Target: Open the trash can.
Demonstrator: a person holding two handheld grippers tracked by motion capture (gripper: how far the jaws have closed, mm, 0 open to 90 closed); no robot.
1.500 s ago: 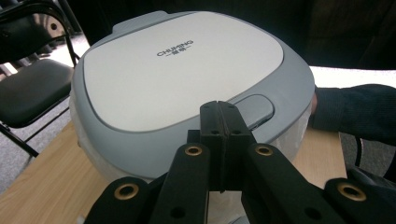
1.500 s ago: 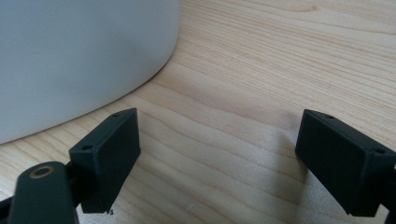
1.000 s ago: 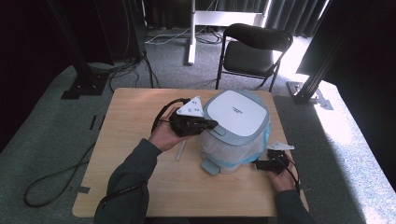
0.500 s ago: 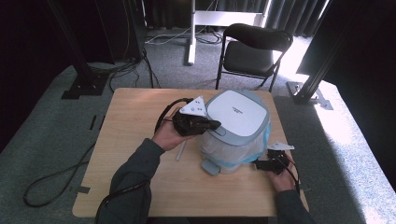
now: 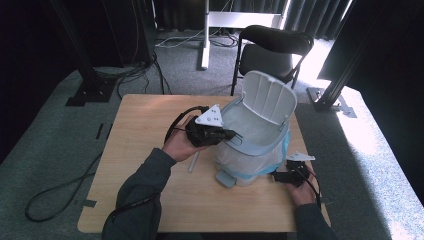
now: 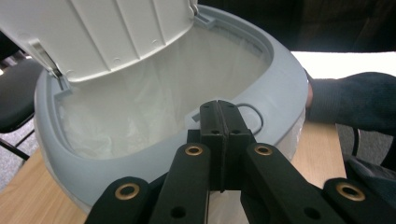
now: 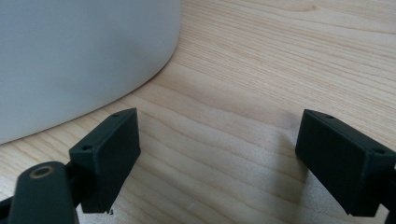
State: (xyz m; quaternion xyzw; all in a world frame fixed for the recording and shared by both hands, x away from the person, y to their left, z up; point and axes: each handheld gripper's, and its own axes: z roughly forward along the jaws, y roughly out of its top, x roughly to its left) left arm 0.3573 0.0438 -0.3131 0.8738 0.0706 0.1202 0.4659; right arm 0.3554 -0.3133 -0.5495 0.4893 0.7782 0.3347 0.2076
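Observation:
A small grey-blue pedal bin [image 5: 248, 151] with a white liner [image 6: 154, 102] stands on the wooden table [image 5: 150, 125]. Its white lid [image 5: 267, 102] stands raised at the far side. My left gripper [image 5: 234, 134] is shut, its tips over the near-left rim [image 6: 280, 88] with nothing visible between the jaws. In the left gripper view the tips [image 6: 219, 108] sit in front of a wire loop inside the bin. My right gripper [image 5: 277, 176] rests open on the table at the bin's right base; the white wall [image 7: 79, 56] lies left of its jaws [image 7: 219, 135].
The bin's foot pedal [image 5: 225, 178] sticks out toward the table's front edge. A thin white stick [image 5: 192, 162] lies on the table by the left hand. A black chair [image 5: 275, 42] stands behind the table. Cables trail over the floor at left.
The bin's lid, closed in the earlier frames, has swung up and now stands open. My left gripper has shifted slightly right over the rim. The right gripper stays put.

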